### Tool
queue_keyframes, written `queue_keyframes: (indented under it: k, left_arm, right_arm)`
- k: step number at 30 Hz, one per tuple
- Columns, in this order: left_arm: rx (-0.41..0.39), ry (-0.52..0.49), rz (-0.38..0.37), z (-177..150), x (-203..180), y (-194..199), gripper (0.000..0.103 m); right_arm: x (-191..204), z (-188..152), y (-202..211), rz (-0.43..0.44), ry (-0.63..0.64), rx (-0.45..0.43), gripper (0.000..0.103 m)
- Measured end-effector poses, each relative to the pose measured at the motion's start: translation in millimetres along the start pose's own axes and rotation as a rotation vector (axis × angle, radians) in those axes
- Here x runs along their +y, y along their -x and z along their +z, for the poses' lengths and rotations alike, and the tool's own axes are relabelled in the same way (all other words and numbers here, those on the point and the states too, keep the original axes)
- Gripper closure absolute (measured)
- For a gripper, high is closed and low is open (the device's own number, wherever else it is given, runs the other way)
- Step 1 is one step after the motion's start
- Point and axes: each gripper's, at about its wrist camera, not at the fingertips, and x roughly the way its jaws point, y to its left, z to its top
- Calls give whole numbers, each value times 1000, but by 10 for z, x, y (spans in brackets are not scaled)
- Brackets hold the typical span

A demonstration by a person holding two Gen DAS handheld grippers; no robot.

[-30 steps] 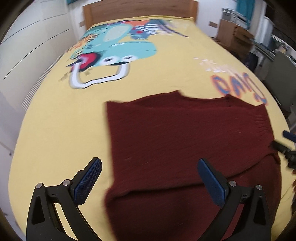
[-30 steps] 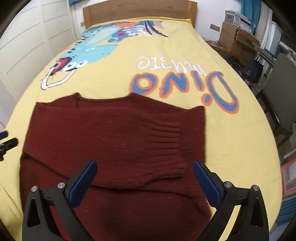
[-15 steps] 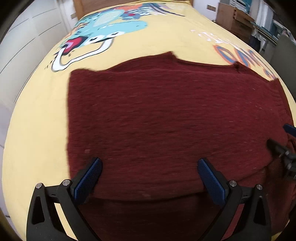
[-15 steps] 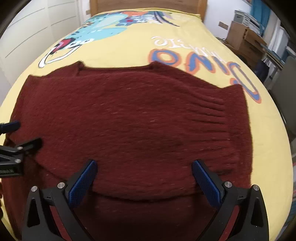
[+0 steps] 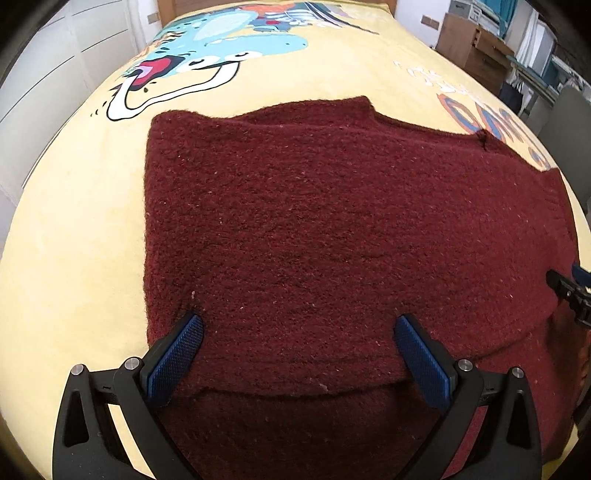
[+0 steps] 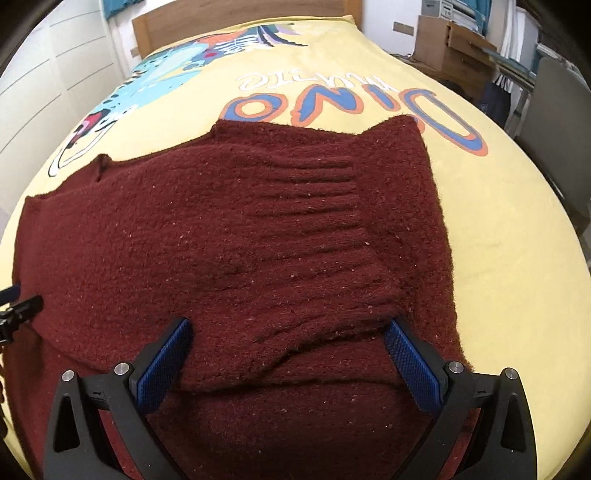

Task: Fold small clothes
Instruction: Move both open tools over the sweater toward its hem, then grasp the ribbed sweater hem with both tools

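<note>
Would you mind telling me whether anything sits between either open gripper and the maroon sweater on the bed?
Nothing visible does. The left gripper and right gripper are both open right at the sweater, which lies on the yellow bedspread with nothing on top of it.

Fuzzy knitted wool sweater (image 5: 332, 229) lies on matt printed cloth bedspread (image 5: 74, 258).

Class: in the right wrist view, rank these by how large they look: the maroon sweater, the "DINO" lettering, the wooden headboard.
1. maroon sweater, nearest the camera.
2. "DINO" lettering.
3. wooden headboard, farthest away, so apparent size only.
</note>
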Motion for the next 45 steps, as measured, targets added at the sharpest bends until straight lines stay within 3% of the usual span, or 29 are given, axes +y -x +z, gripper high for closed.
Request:
queue_keyframes:
  k: [7,11,17,25,35,41,43,45]
  left_arm:
    - [-16,26,-36,-159,28,542,1]
    - [-19,41,-34,-451,131,837,1]
    - [58,50,-26,-961,245,1016,1]
    - [166,80,-20,-1430,280,1030,1]
    - [309,100,-31,-1810,202,716,2]
    - [340,113,-76,-1905,166,642,14]
    - [340,102,-85,-1913,132,660,23]
    - [343,93,-102,-1917,83,685,36]
  right_arm:
    - [-72,-44,479,50,-16,2,1]
    - [-141,-300,845,48,2,-2,1]
    - [-338,-869,1163,74,-28,68,0]
    - [-514,-1460,1202,31,-86,176,1]
    - [-597,-1813,920,39,-149,319,1]
    - [-405,-1785,825,34,-69,350,1]
    - [-359,-1779,801,32,-56,359,2]
    - [-363,-1762,779,41,-70,367,13]
